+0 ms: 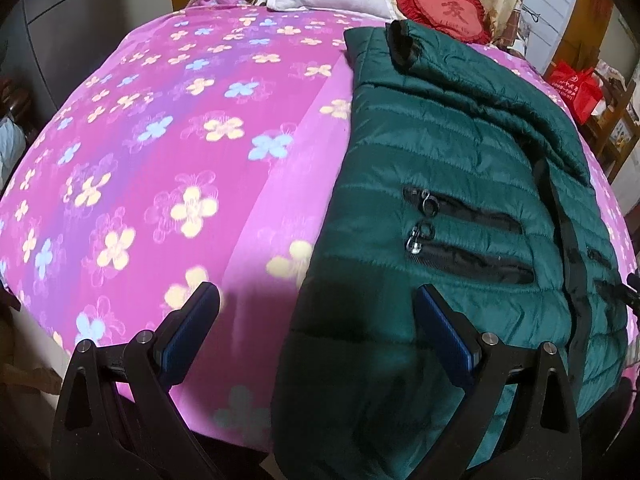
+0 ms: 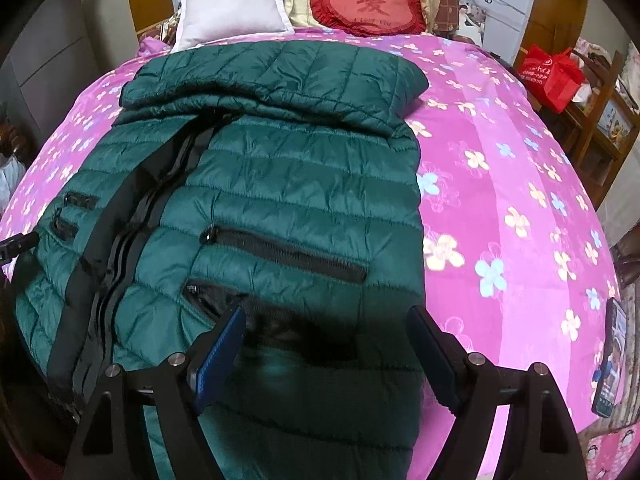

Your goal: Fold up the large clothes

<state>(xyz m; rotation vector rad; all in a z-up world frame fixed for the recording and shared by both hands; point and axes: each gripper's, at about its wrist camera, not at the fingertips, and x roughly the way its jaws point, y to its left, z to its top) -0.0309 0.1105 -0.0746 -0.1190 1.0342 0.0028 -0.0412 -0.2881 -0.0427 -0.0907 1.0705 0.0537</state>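
Right now the green puffy jacket [image 2: 280, 184] lies flat on the pink flowered bedcover [image 1: 160, 140], front side up, with its sleeves already folded in across the top. Its long way runs from the near edge of the bed up toward the pillows — the bottom hem is nearest the tools and the collar end is far away.

Both tools are wide apart and hold nothing. The left gripper [image 1: 316, 320] hangs over the jacket's left edge, so one finger is above the bedcover and the other is above the green cloth. The right gripper [image 2: 326, 340] hangs over the jacket's right side near the hem, with cloth under the gap between its fingers. Each hand is close to its own bottom corner — I think the next move is to go down, pinch the hem, and lift it toward the collar.

The left view shows two zipped pockets [image 1: 464, 236] and the black cuff [image 1: 402, 44] of a sleeve. The right view shows the whole zipper [image 2: 120, 248] down the middle and a phone [image 2: 610, 360] lying by the bed's right edge. A white pillow [image 2: 232, 8] and a red heart cushion [image 2: 368, 6] sit at the head.
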